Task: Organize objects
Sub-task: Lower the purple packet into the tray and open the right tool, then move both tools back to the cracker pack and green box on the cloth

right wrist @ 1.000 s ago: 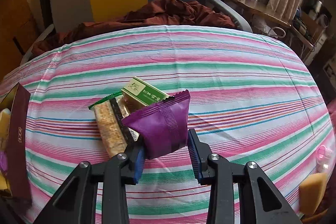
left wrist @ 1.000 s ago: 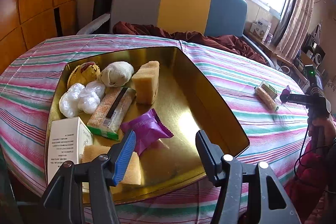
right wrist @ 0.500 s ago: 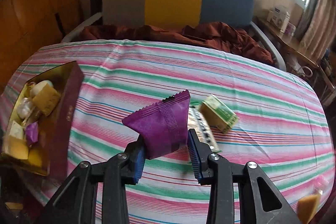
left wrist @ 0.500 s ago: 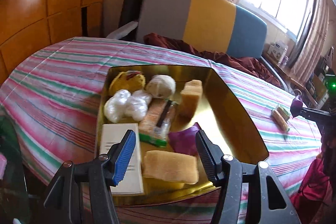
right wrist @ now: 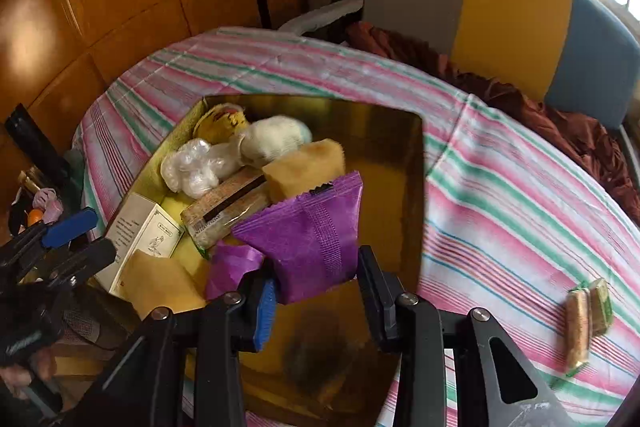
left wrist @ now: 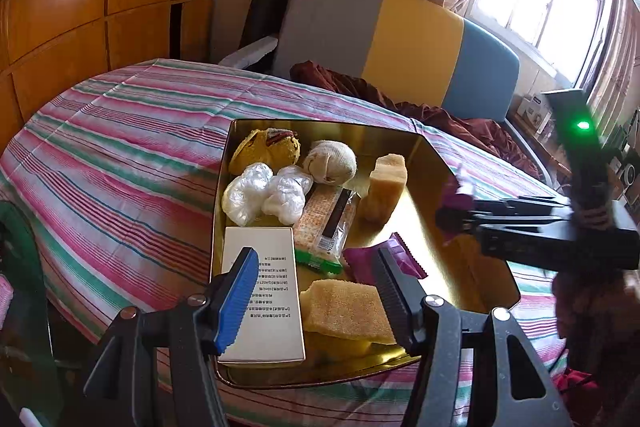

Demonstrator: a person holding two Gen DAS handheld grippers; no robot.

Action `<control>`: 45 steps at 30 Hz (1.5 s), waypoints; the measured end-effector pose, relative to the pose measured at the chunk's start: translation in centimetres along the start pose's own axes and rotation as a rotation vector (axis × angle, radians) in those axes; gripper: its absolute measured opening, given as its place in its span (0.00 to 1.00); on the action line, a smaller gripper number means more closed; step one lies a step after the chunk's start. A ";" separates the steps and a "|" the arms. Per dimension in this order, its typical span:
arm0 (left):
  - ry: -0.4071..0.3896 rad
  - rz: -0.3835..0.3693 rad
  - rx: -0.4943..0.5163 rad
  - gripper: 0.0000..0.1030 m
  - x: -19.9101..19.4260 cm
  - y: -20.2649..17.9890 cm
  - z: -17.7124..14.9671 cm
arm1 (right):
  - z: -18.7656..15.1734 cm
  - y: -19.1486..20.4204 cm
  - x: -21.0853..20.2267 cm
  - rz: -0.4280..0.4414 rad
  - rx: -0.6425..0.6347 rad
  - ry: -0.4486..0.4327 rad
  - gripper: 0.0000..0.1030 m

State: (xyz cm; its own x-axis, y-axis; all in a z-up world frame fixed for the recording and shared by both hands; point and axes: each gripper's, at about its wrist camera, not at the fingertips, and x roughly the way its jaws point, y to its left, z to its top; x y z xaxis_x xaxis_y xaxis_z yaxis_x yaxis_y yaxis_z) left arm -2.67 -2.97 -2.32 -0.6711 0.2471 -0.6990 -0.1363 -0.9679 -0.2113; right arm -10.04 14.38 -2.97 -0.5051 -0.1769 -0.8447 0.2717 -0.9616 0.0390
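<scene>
With right claw (right wrist: 316, 293) clamped on purple packet (right wrist: 308, 235) above gold tray (right wrist: 408, 187), lower over bare floor beside second purple packet (right wrist: 232, 267) before releasing; hold left claw (left wrist: 312, 291), jaws apart and empty, clear of sponge (left wrist: 344, 307); remaining snack bars (right wrist: 588, 323) await on bench (right wrist: 520, 187).
</scene>
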 end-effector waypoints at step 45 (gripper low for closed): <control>0.018 -0.006 0.169 0.58 -0.1 -5.8 -1.1 | -7.1 -17.9 -9.1 -0.345 0.252 -0.109 1.00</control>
State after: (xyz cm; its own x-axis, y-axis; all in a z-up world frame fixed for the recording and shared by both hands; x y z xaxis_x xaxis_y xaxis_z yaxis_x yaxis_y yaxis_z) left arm -1.01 2.67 -1.76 -0.6567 0.2525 -0.7106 -0.2618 -0.9600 -0.0992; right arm -4.45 34.70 0.25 -0.6186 0.1550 -0.7703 -0.1297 -0.9870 -0.0945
